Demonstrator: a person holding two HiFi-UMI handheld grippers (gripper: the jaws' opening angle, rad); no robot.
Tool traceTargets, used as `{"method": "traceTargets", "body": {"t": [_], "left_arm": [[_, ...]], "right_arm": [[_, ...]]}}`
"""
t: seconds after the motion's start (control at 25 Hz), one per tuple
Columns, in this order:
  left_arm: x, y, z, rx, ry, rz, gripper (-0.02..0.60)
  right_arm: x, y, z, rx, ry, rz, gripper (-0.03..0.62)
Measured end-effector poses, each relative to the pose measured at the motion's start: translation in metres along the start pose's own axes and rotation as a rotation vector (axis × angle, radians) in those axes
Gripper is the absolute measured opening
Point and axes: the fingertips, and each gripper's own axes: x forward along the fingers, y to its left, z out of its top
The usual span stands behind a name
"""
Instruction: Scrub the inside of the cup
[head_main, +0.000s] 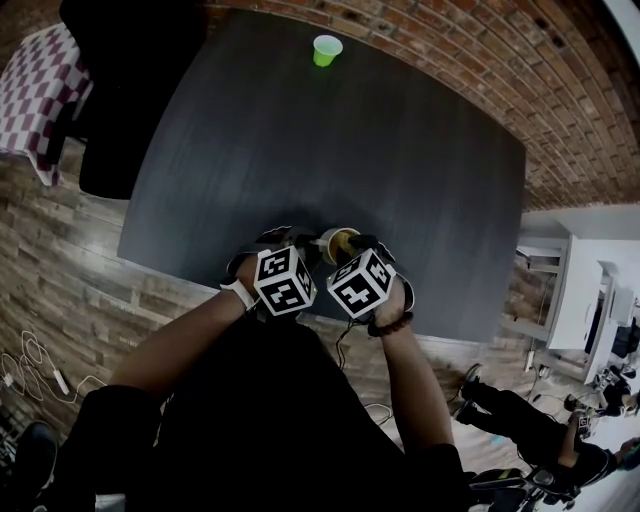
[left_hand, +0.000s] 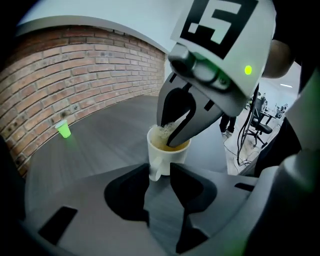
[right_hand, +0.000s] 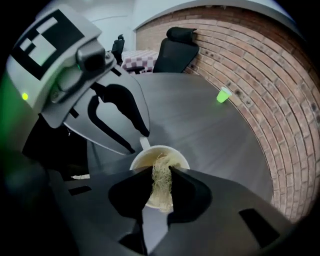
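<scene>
Where the desk (head_main: 300, 140) meets its near edge stands item one: a white ceramic mug (left_hand: 167, 152) with a single loop handle. It is upright, just inside that edge and roughly midway along it. The interior shows a yellowish-brown film or liquid; which of the two cannot be told.

Holder: left gripper (left_hand: 159, 170), jaws closed on the handle, mug body just beyond the tips.

Item two: a pale fibrous scrub pad (right_hand: 161, 192), straw-coloured and loofah-like. It is pinched between the closed jaws of the right gripper (right_hand: 161, 172), with its free end down inside the mug against the inner wall.

Handling, as judged:
- **Mug:** rigid and glazed, probably slick when wet, moderately heavy, and liable to chip at the rim. The handle is the sound place to brace it, as it resists twisting and leaves the mouth unobstructed.
- **Pad:** soft, springy and light. It will flatten under pressure and could work loose under hard rubbing, so a deep grip suits it.

Item three: a small green plastic cup (head_main: 326, 49) near the desk's far edge, well apart and not in use.
</scene>
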Motion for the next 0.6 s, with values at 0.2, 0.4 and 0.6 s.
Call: {"method": "traceTargets", "body": {"t": [0.2, 0.4, 0.6], "left_arm": [[0.000, 0.000, -0.001, 0.004, 0.003, 0.003, 0.141], [-0.003, 0.006, -0.006, -0.018, 0.008, 0.008, 0.141], [-0.003, 0.005, -0.006, -0.022, 0.007, 0.005, 0.141]], "right_arm": [[0.002, -0.001, 0.003, -0.078, 0.045, -0.036, 0.091], [-0.045, -0.011, 0.013, -0.102, -0.008, -0.104, 0.091], [-0.106, -0.035, 0.021, -0.077, -0.138, -0.146, 0.091]]}}
